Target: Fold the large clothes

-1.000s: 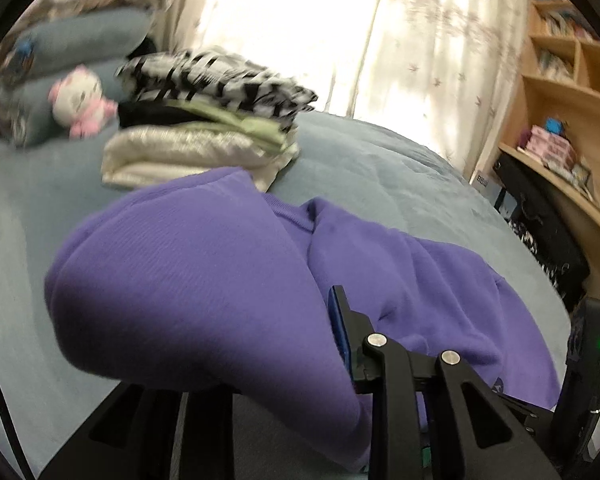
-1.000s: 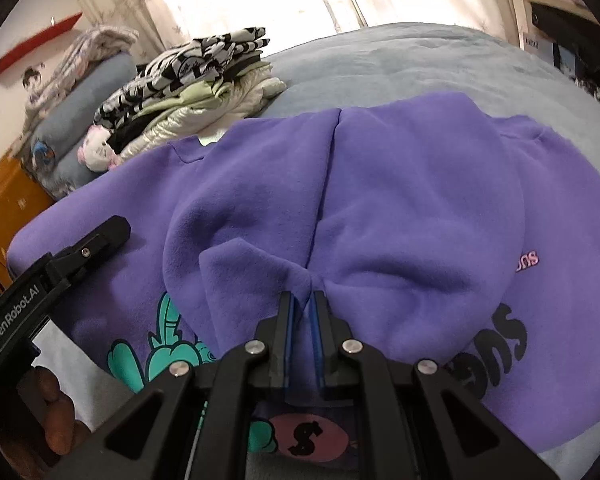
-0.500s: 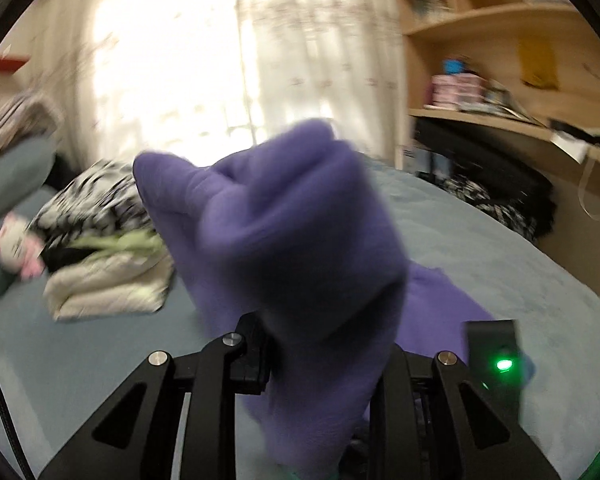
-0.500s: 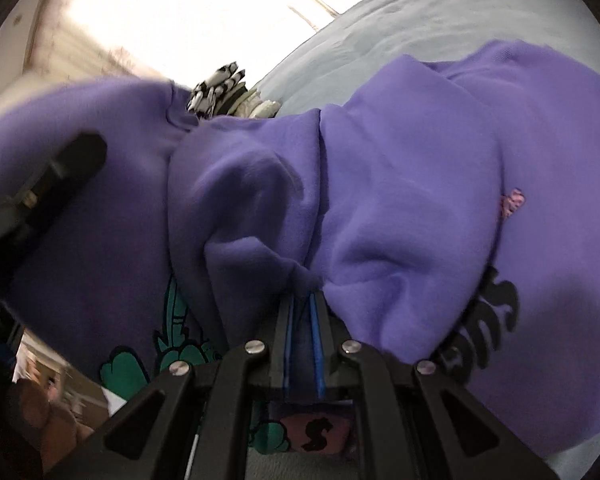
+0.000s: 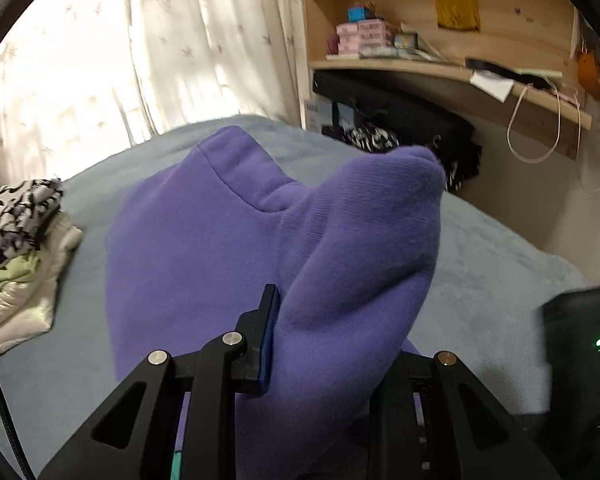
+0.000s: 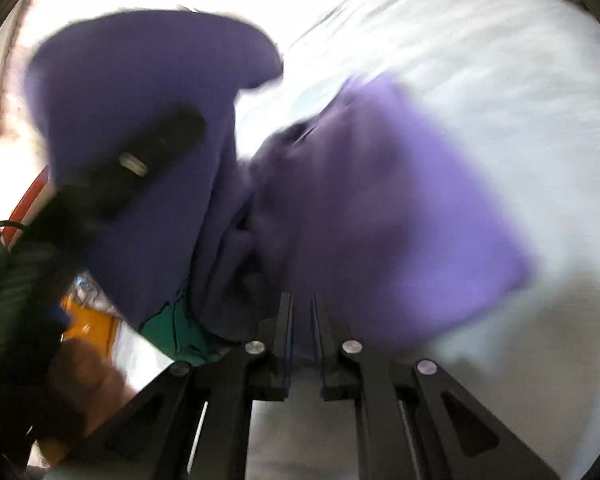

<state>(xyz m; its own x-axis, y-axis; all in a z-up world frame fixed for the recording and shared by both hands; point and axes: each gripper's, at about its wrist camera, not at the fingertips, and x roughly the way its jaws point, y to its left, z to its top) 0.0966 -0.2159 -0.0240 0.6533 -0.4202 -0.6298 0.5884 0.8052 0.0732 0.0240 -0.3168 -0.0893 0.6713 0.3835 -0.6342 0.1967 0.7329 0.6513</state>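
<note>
Both tongs pinch the purple fleece sweatshirt (image 5: 228, 240), lifted above the grey-blue bed (image 5: 480, 272): left tongs (image 5: 332, 320) clamp a thick bunched fold, right tongs (image 6: 302, 320) pressed nearly together on thin cloth.

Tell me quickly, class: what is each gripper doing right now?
Left gripper: shut on the purple hoodie.
Right gripper: shut on the same hoodie, a pinch of cloth between its fingers.

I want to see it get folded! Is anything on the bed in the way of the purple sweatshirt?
Nothing visible. The purple sweatshirt hangs over bare blue bed; the pile of folded clothes sits well off to the left.
</note>
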